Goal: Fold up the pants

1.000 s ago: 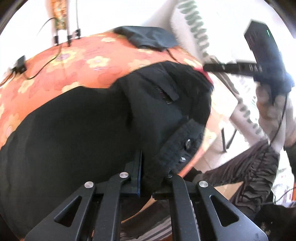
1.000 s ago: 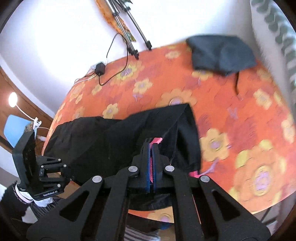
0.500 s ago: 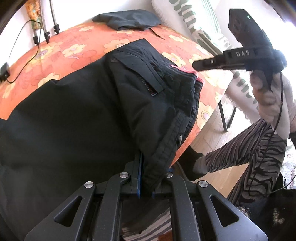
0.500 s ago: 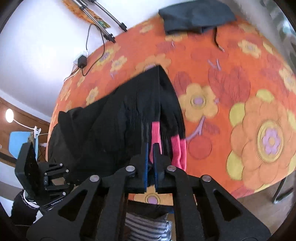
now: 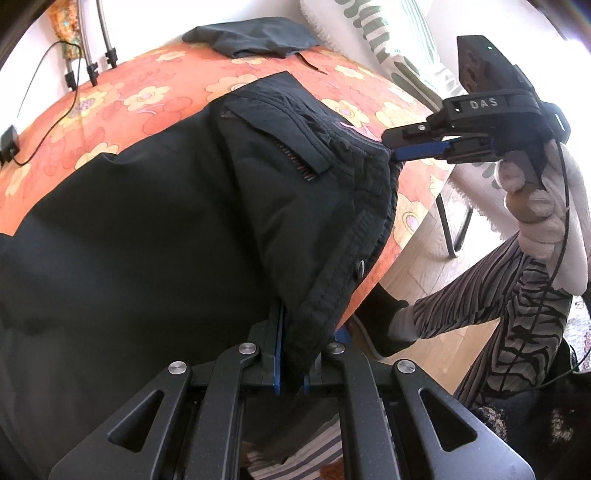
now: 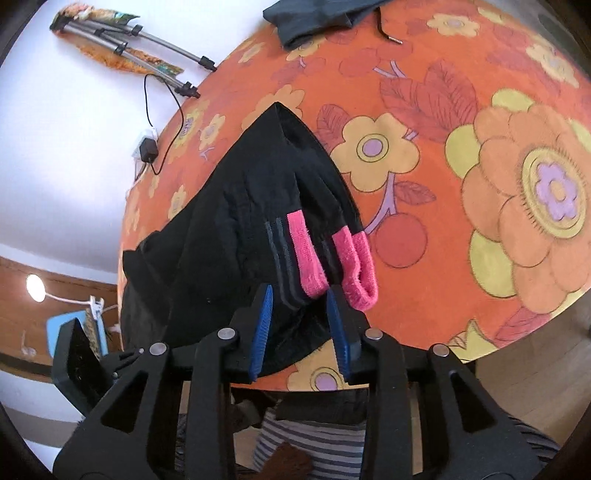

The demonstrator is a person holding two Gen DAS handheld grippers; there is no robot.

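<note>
Black pants [image 5: 177,221] lie folded lengthwise on the orange flowered table [image 5: 122,99], waistband toward the near right edge. My left gripper [image 5: 291,354] is shut on the waistband's near end by the snap button. My right gripper [image 6: 299,314] is open, its blue pads either side of the waistband's other end, where pink elastic [image 6: 351,266] shows. In the left wrist view the right gripper [image 5: 397,146] sits at the waistband's far corner. The pants [image 6: 236,229] stretch away to the left in the right wrist view.
Another dark garment [image 5: 255,40] lies at the table's far edge, also in the right wrist view [image 6: 317,14]. Tripod legs [image 6: 147,40] and a cable with adapter [image 6: 147,151] lie at the far left. A patterned cushion [image 5: 388,48] and the person's legs [image 5: 498,306] are off the table's right edge.
Both grippers lowered the waistband onto the table near its front edge. My right gripper has opened and let go of the pink-trimmed end. The left stays shut on the waistband.
</note>
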